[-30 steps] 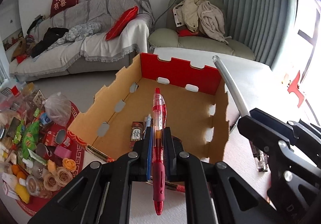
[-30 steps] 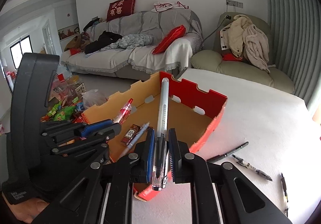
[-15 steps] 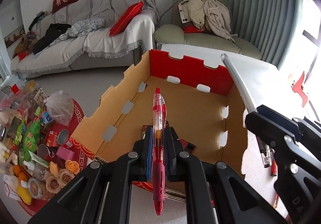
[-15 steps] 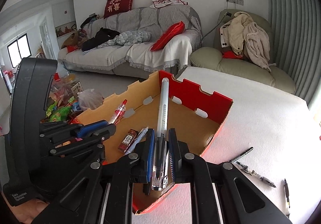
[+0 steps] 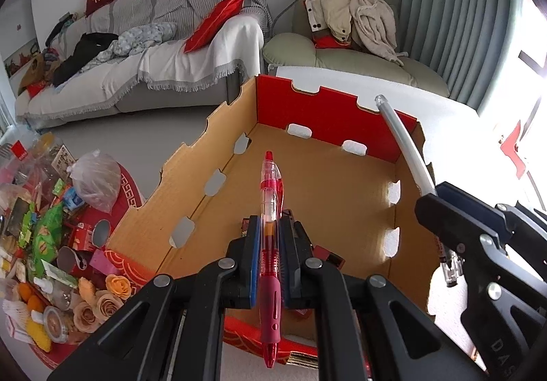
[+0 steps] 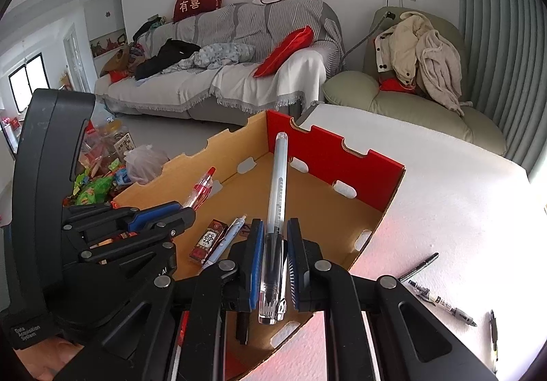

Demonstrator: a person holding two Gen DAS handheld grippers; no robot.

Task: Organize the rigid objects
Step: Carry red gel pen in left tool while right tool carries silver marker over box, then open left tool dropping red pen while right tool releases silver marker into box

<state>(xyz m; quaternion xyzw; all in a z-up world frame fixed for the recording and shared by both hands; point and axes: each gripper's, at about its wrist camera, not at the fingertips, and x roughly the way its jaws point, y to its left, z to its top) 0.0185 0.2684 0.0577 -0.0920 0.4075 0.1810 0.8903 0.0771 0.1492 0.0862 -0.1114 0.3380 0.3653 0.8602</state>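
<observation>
An open cardboard box (image 5: 328, 107) with red outer walls stands on the white table; it also shows in the right wrist view (image 6: 342, 155). My left gripper (image 5: 270, 234) is shut on a red pen (image 5: 270, 210) and holds it over the box's near edge. My right gripper (image 6: 275, 244) is shut on a clear pen with a black grip (image 6: 275, 227), also over the box. The clear pen (image 5: 407, 148) and right gripper show at the right in the left wrist view. A small red packet (image 6: 208, 241) and a light blue pen (image 6: 225, 241) lie inside the box.
Several black pens (image 6: 441, 302) lie on the white table (image 6: 461, 210) right of the box. Snacks and clutter (image 5: 44, 237) cover the floor at the left. A sofa (image 5: 154, 49) and an armchair (image 5: 352, 53) stand behind the table.
Both grippers have moved forward with their pens, from beside and before the box to over its interior. The box looks larger and closer in both views.
</observation>
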